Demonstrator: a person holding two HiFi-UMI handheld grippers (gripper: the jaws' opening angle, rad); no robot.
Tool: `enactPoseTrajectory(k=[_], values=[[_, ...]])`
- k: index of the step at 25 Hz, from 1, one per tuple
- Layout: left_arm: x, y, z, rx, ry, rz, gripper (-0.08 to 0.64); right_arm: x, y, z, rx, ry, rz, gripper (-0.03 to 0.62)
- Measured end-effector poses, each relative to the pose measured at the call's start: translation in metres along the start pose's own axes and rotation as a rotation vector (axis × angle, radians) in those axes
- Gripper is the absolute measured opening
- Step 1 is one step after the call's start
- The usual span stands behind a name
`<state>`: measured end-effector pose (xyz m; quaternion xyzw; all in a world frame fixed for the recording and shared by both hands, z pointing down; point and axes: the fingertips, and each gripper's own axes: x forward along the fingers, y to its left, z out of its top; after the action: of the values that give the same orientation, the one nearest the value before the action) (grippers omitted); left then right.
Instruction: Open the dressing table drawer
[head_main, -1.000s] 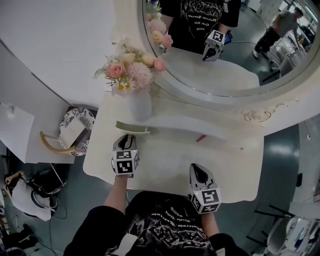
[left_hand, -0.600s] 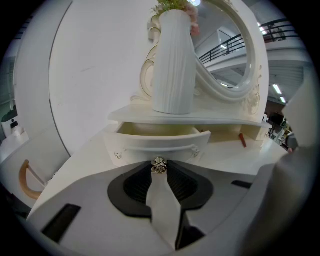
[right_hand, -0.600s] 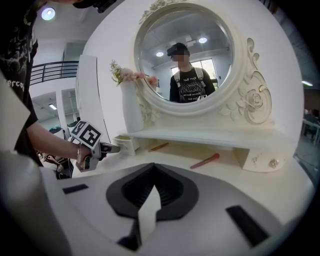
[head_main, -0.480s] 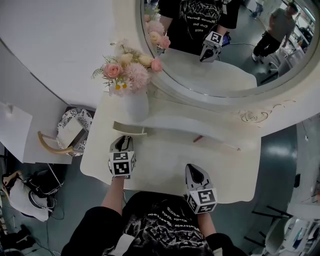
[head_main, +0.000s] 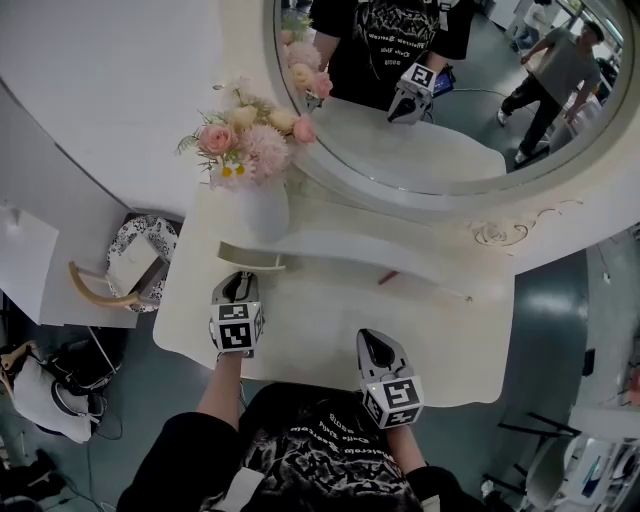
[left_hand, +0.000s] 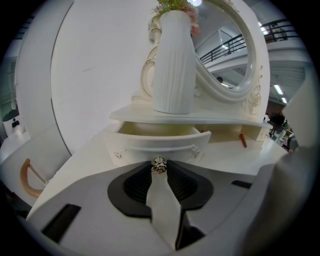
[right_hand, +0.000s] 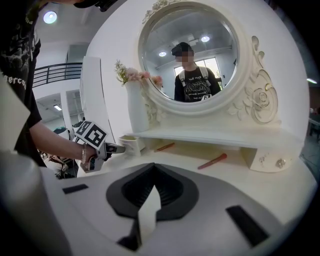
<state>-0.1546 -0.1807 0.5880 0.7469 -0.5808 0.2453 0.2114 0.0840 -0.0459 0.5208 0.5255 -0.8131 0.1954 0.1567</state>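
Observation:
The small left drawer (head_main: 250, 255) of the white dressing table (head_main: 450, 350) stands pulled out from under the shelf; its inside shows pale and hollow (left_hand: 155, 129). My left gripper (head_main: 240, 284) is in front of it, shut on the little metal rose knob (left_hand: 159, 166) at the drawer's front. In the right gripper view that gripper (right_hand: 113, 148) reaches to the drawer (right_hand: 129, 144) from the left. My right gripper (head_main: 372, 346) hovers over the table's front edge, right of centre. Its jaws meet at the tips (right_hand: 155, 189) with nothing between them.
A ribbed white vase (head_main: 262, 210) of pink flowers stands on the shelf right above the open drawer. Red sticks (head_main: 388, 277) lie under the shelf. A second small drawer (right_hand: 270, 160) sits closed at the right. The oval mirror (head_main: 450, 120) rises behind. A basket (head_main: 130, 270) sits on the floor at left.
Only the head view has drifted a little. Both grippers and the open drawer keep their places on the table.

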Motion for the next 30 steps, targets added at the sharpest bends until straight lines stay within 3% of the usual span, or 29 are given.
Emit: enactPoseTrajectory(k=[30], values=[[-0.012,-0.003,-0.010,0.000,-0.004,0.005,0.106,-0.003,0.003,-0.004,-0.007,0.003,0.016,0.010]])
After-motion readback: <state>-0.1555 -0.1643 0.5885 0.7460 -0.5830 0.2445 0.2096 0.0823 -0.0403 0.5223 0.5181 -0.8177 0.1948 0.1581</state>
